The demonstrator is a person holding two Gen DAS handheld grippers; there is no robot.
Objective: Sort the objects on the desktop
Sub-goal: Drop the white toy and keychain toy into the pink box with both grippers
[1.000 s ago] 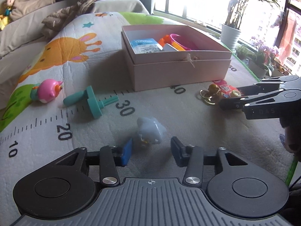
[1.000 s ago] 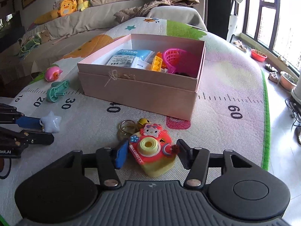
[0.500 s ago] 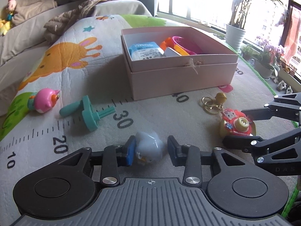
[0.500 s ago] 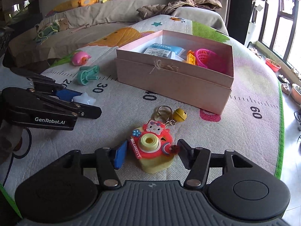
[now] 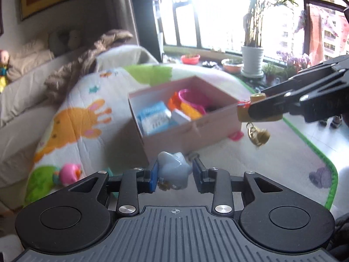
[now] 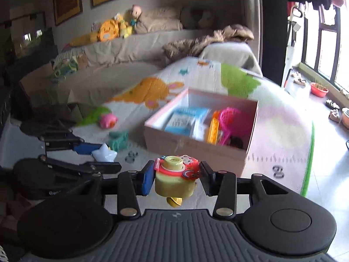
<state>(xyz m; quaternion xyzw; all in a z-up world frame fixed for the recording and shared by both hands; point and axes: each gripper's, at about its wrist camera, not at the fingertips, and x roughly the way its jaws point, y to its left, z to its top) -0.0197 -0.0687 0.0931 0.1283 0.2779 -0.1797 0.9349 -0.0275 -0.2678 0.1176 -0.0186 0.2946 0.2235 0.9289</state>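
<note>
My left gripper (image 5: 174,175) is shut on a pale blue star toy (image 5: 172,170) and holds it above the mat, in front of the pink box (image 5: 192,128). The star also shows in the right wrist view (image 6: 104,154). My right gripper (image 6: 175,178) is shut on a yellow and red toy camera keychain (image 6: 174,178), lifted in front of the pink box (image 6: 196,150). From the left wrist view the right gripper (image 5: 250,110) hangs to the right of the box, with the keychain's gold bell (image 5: 258,136) dangling below.
The box holds a blue packet (image 5: 152,118), a pink basket (image 6: 231,122) and orange pieces. A pink bird toy (image 6: 108,120) and a teal toy (image 6: 118,139) lie on the play mat left of the box. A sofa with plush toys (image 6: 113,29) stands behind. Plant pots (image 5: 252,61) line the window.
Both grippers have closed on their toys and lifted them off the mat. Both have risen and tilted up toward the box; the keychain ring and bell now hang free.
</note>
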